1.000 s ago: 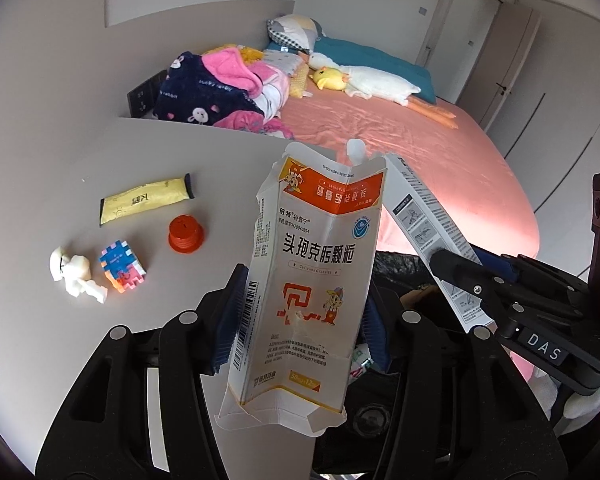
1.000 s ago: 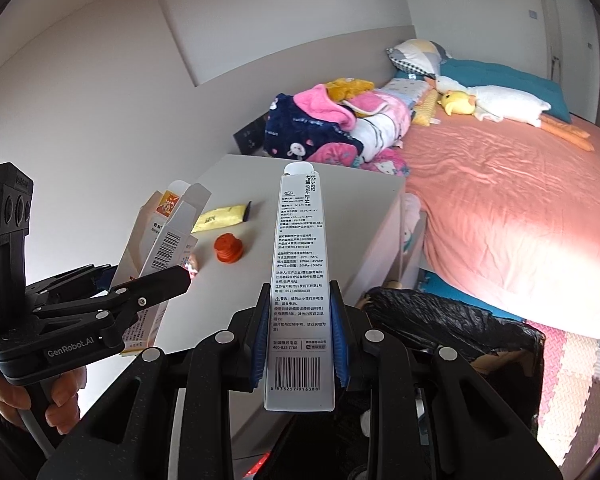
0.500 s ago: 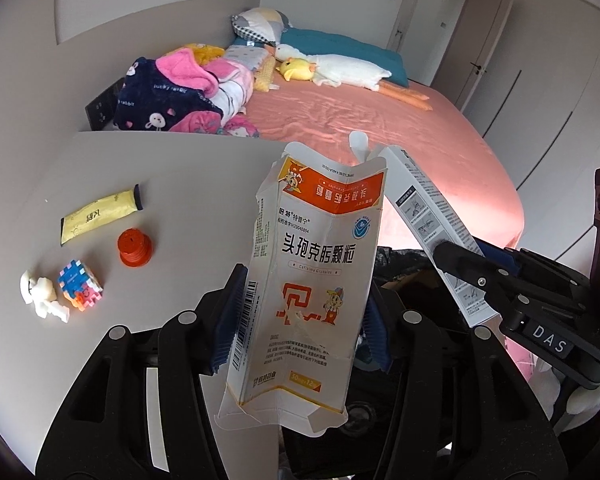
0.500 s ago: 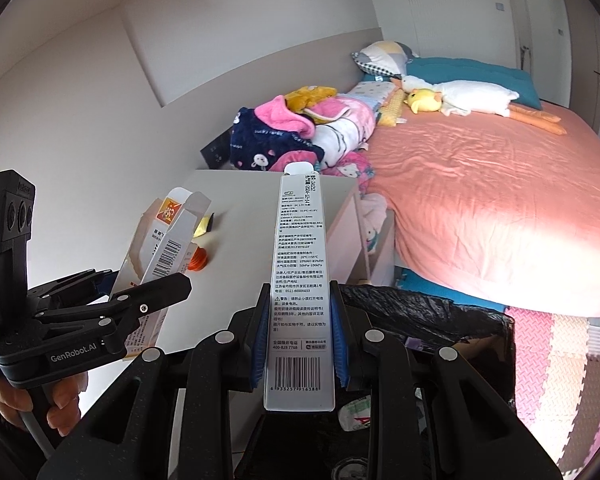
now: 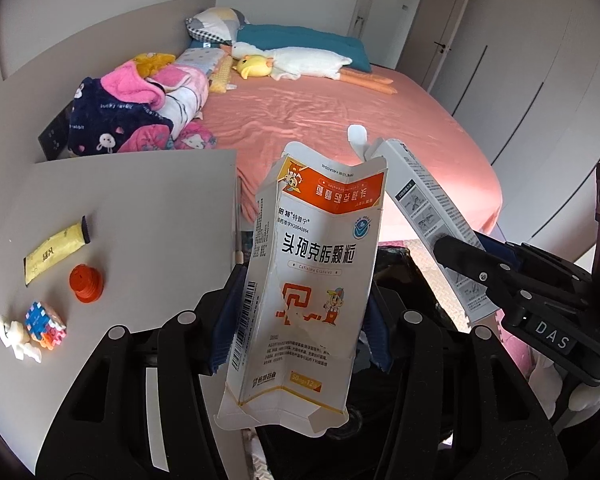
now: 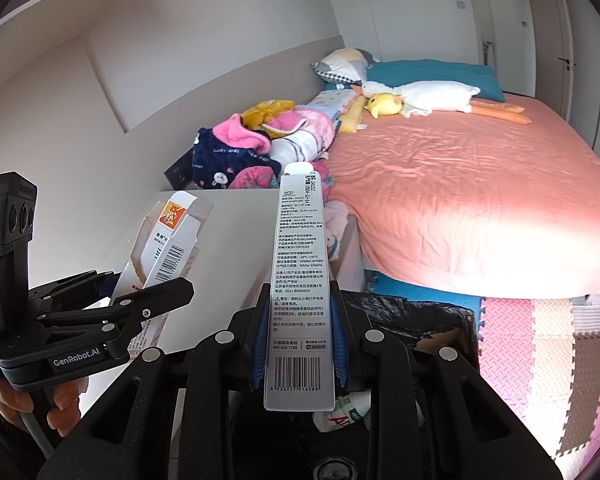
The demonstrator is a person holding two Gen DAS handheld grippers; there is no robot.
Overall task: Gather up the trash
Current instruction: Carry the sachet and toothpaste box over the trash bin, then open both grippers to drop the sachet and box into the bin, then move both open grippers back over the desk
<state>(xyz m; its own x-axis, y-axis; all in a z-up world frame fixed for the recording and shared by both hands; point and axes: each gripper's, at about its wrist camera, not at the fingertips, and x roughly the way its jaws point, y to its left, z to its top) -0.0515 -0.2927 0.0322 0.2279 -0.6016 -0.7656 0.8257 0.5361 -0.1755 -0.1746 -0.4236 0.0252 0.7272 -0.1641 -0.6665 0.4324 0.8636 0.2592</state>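
My left gripper (image 5: 300,320) is shut on a crumpled white and orange medicine box (image 5: 308,280), held upright past the table's right edge. My right gripper (image 6: 298,344) is shut on a long narrow grey box (image 6: 300,280), also upright. Each gripper shows in the other's view: the right gripper (image 5: 452,252) with its grey box (image 5: 428,216) on the right, the left gripper (image 6: 168,288) with the medicine box (image 6: 164,248) on the left. Below both is a bin lined with a black bag (image 6: 412,316), with some trash (image 6: 340,408) inside.
On the grey table (image 5: 140,220) lie a yellow sachet (image 5: 56,252), a red cap (image 5: 86,283), a colourful block toy (image 5: 44,322) and a white figurine (image 5: 14,336). A pink bed (image 6: 460,200) stands behind. Foam mats (image 6: 540,340) cover the floor at right.
Both grippers have swung right with their boxes, off the table and over the black-bagged bin. The table items have slid left in the left wrist view. Grips are unchanged.
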